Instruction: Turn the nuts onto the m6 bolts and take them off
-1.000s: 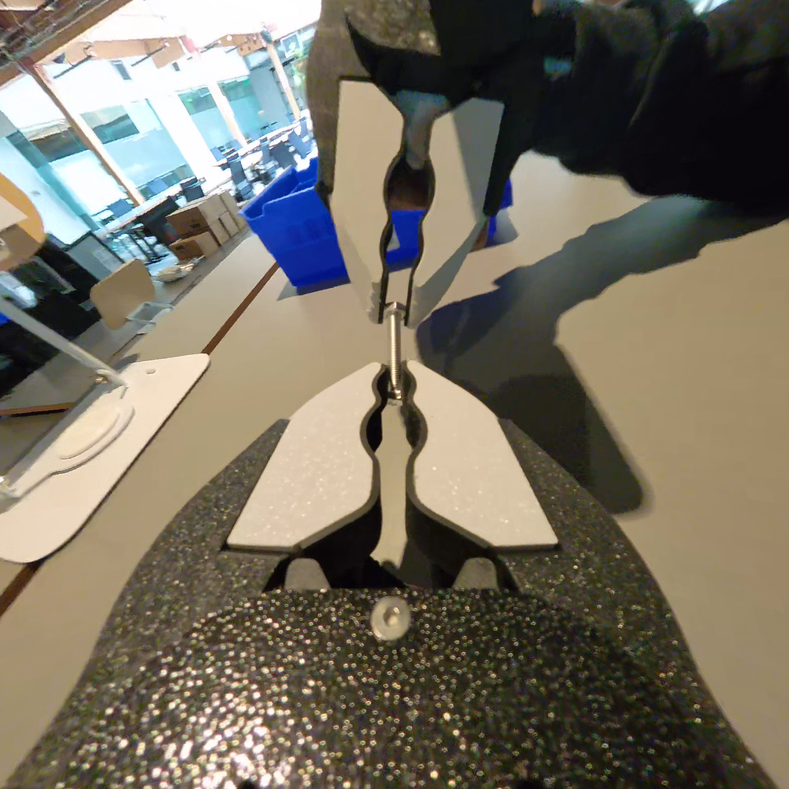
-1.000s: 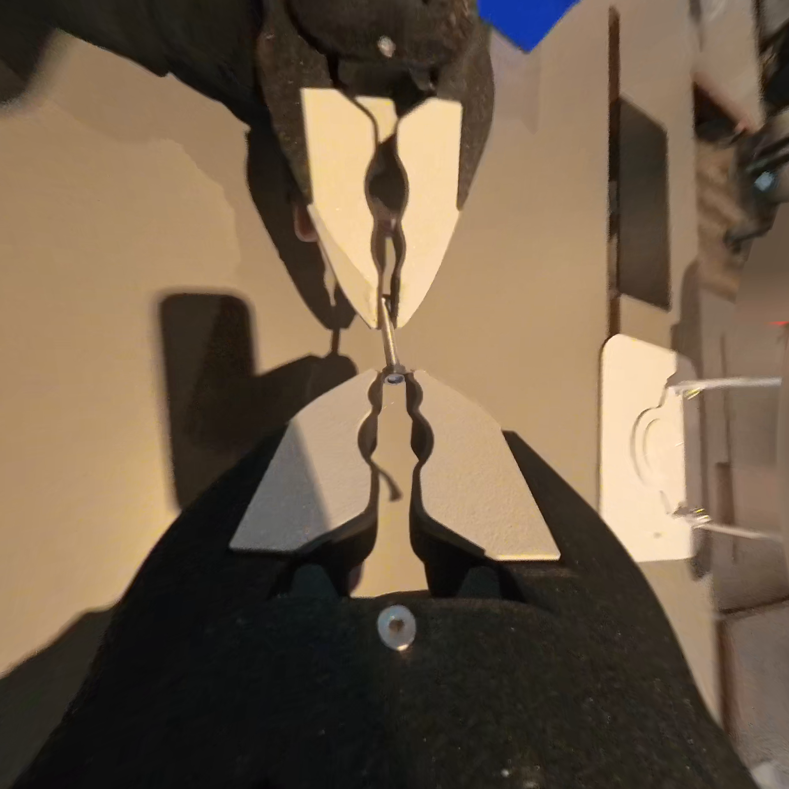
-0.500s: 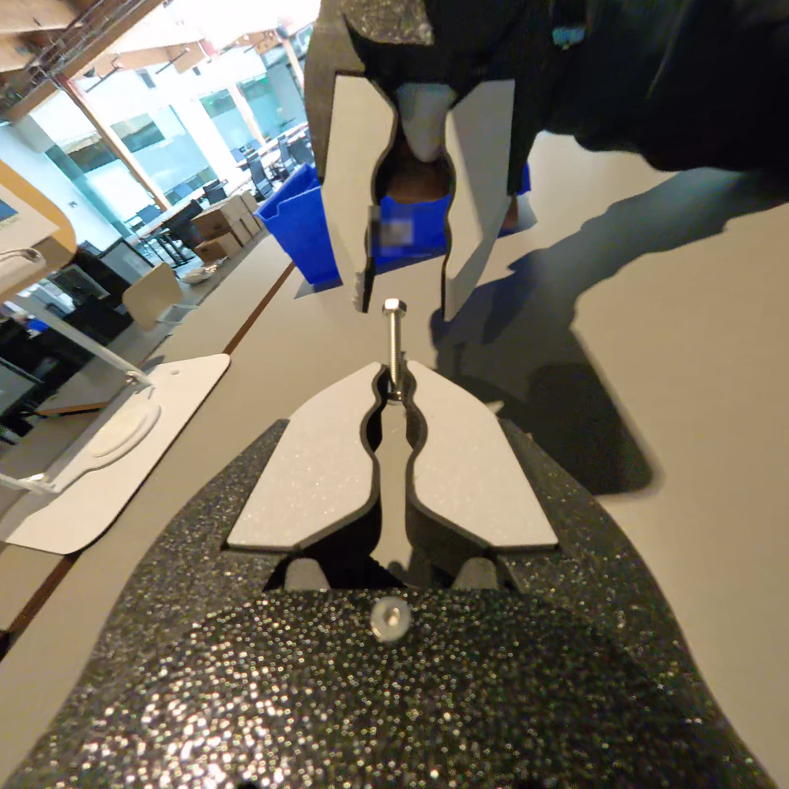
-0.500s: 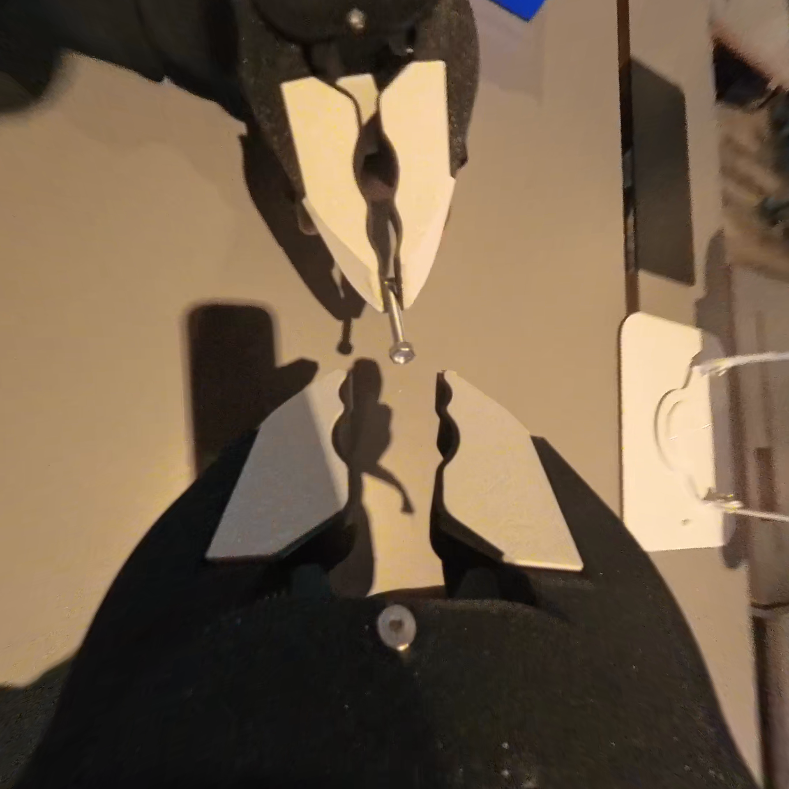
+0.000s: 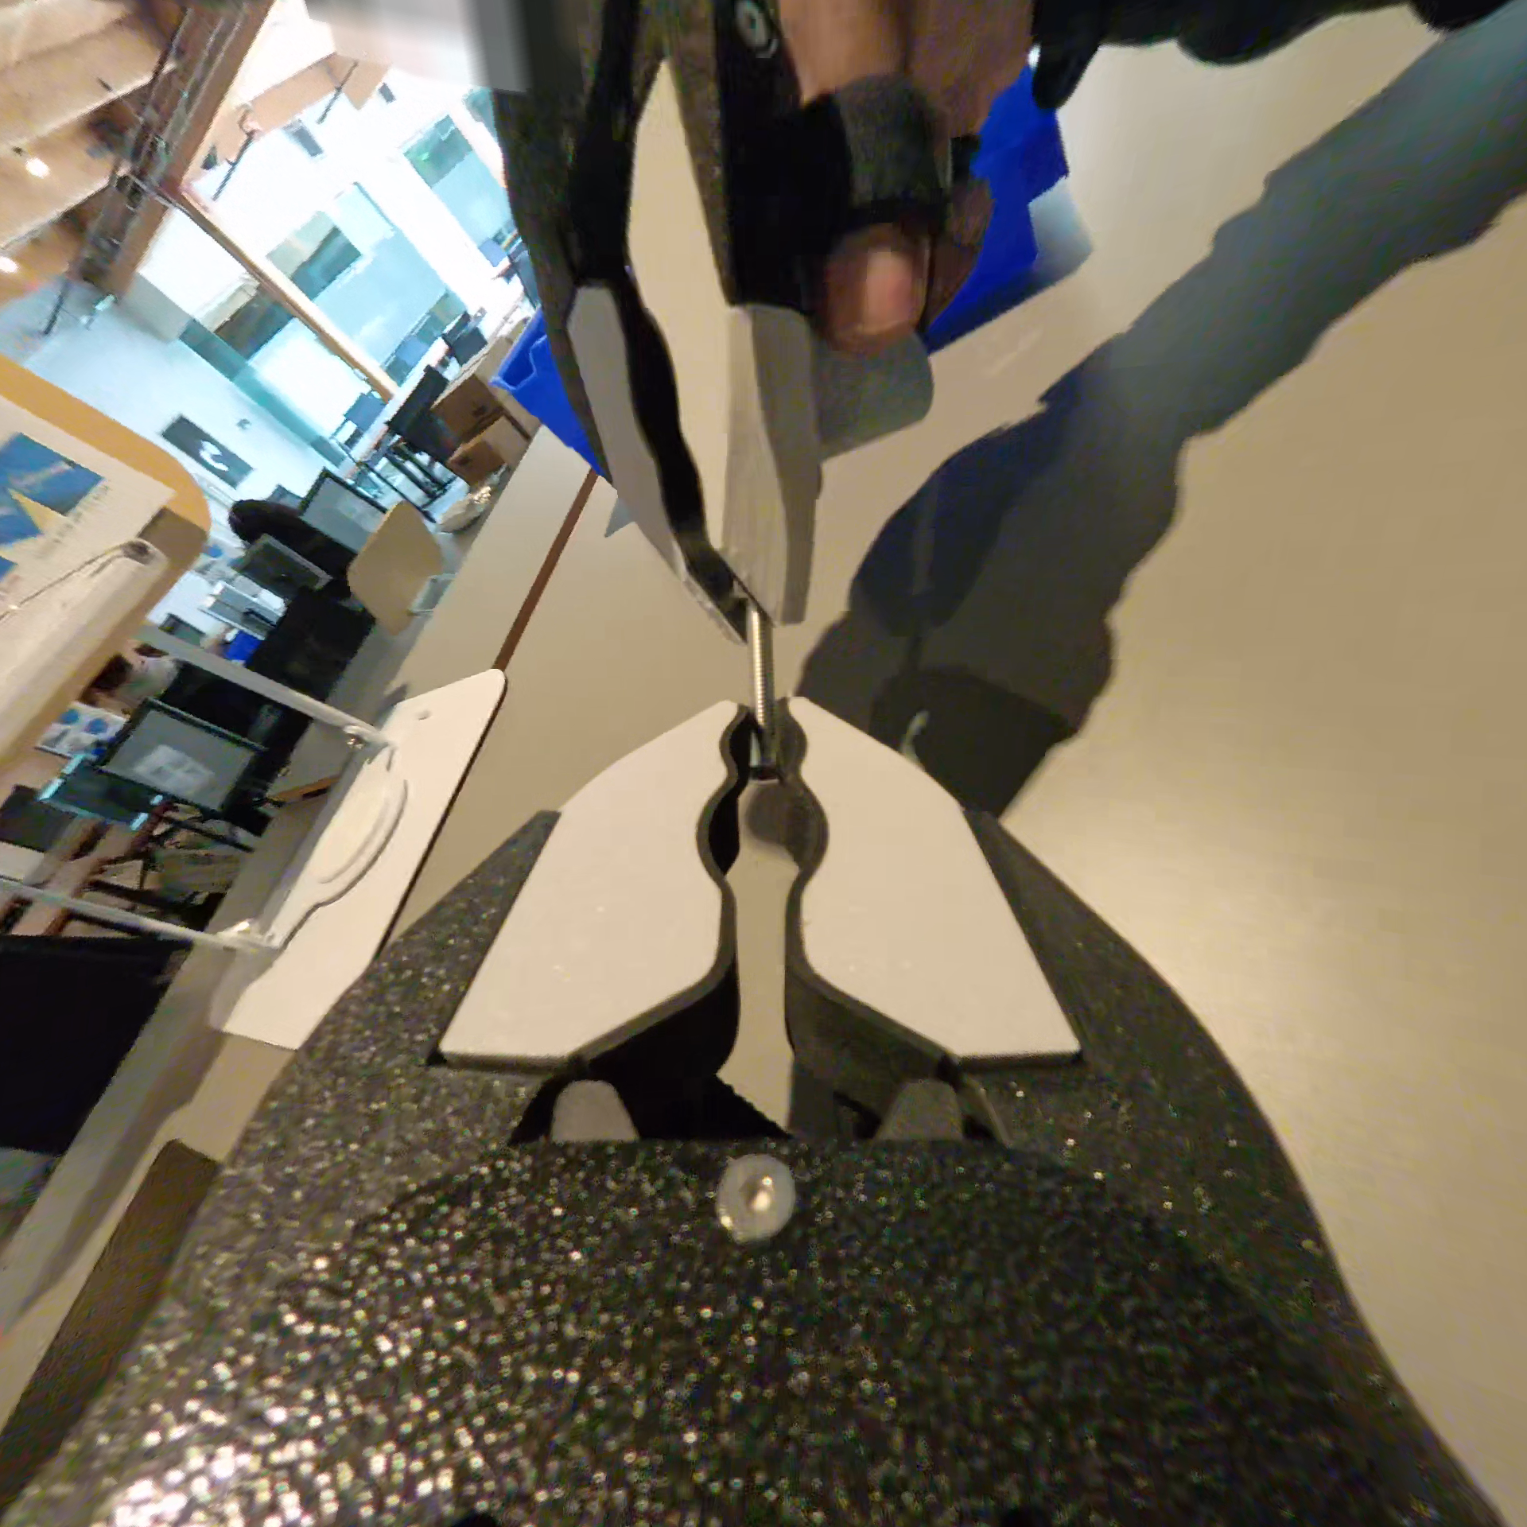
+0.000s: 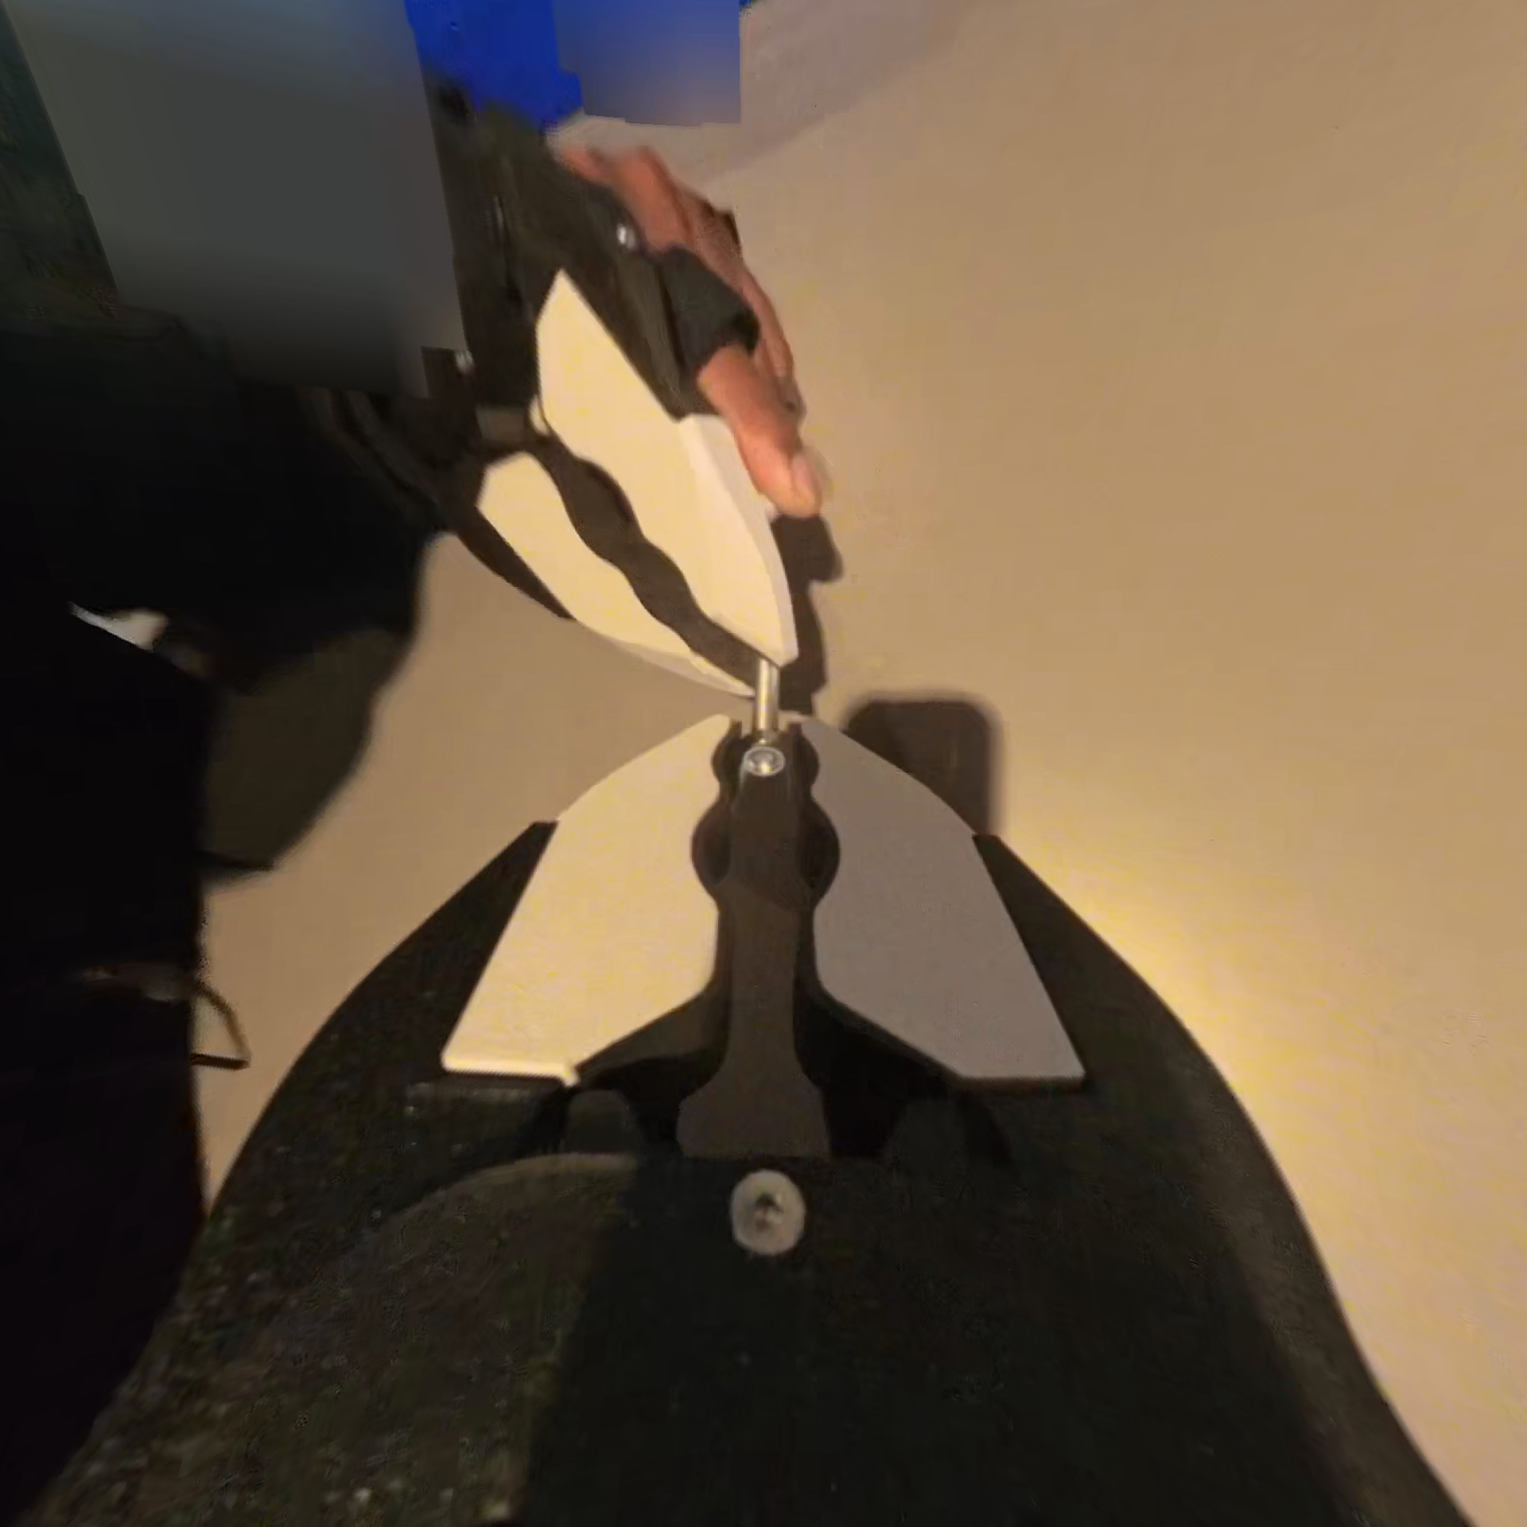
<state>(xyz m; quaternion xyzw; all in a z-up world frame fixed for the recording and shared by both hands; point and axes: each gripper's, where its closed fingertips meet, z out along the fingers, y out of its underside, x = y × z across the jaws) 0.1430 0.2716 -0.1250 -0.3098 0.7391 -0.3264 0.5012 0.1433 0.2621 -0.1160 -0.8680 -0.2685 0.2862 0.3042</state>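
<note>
A thin silver bolt point(image 5: 762, 669) is held in the air between my two grippers, over the beige table point(image 5: 1281, 826). My left gripper point(image 5: 764, 712) is shut on the bolt's near end, which sits in the notch between its pads. My right gripper point(image 5: 748, 620) comes in from above and is shut on the far end. In the right wrist view my right gripper point(image 6: 764, 729) pinches a small silver nut point(image 6: 762, 760), seen end-on as a ring. The bolt shaft point(image 6: 767, 696) runs on into my left gripper point(image 6: 764, 661). A bare fingertip point(image 6: 785, 471) rests on a left pad.
A blue bin point(image 5: 537, 388) stands at the far side of the table. A white plate with a clear stand point(image 5: 397, 826) lies to the left by the table's seam. A gloved hand point(image 5: 876, 281) holds the right gripper. Office furniture lies beyond the left edge.
Half a second ago my right gripper was open and clear of the bolt. It is now shut on the bolt's end again, at a rolled angle. My left gripper has kept hold throughout.
</note>
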